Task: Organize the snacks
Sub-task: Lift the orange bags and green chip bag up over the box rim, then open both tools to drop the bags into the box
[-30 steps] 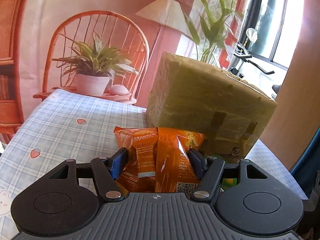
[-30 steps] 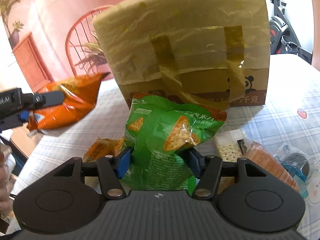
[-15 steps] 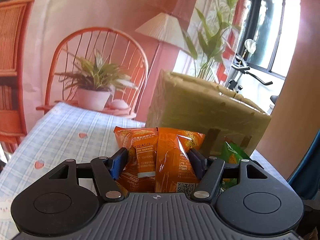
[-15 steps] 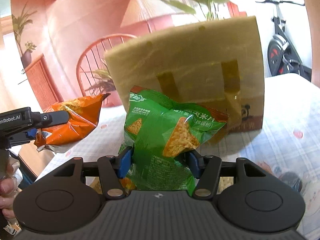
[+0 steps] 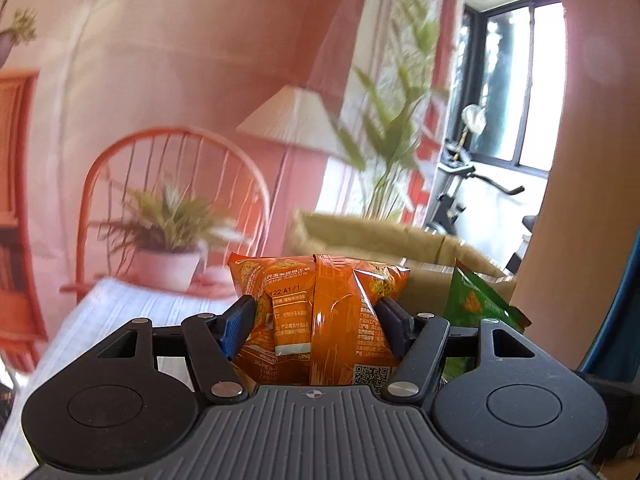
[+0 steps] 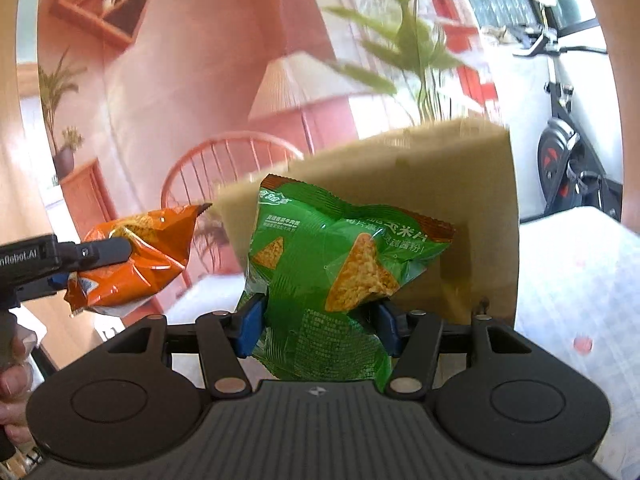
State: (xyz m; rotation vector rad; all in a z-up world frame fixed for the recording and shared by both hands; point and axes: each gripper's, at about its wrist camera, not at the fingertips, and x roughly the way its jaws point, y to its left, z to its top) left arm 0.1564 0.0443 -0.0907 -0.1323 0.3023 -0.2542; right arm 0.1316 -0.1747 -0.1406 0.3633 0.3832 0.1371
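The left gripper has its fingers clamped on an orange chip bag, one blue pad pressing each side of the pack. The bag stands upright between them, its back seam and printed date code facing the left wrist camera, and it is held in the air above the bench with its checked cloth. From the right wrist view the same orange bag shows at the left edge, pinched by the left gripper and carried clear of everything else.

The right gripper grips a green tortilla chip bag in the same way, fingers closed on its lower half so the pack bulges above them and leans a little to the right. This bag is also lifted off the bench and hangs in front of the brown paper bag, which stands upright on the cloth. In the left wrist view the paper bag's open top rim shows behind the orange pack, with the green bag just right of it, near the rim; whether it touches the paper is hard to say through the blur.

Behind the bench are an orange spindle-back chair, a potted plant and an exercise bike.
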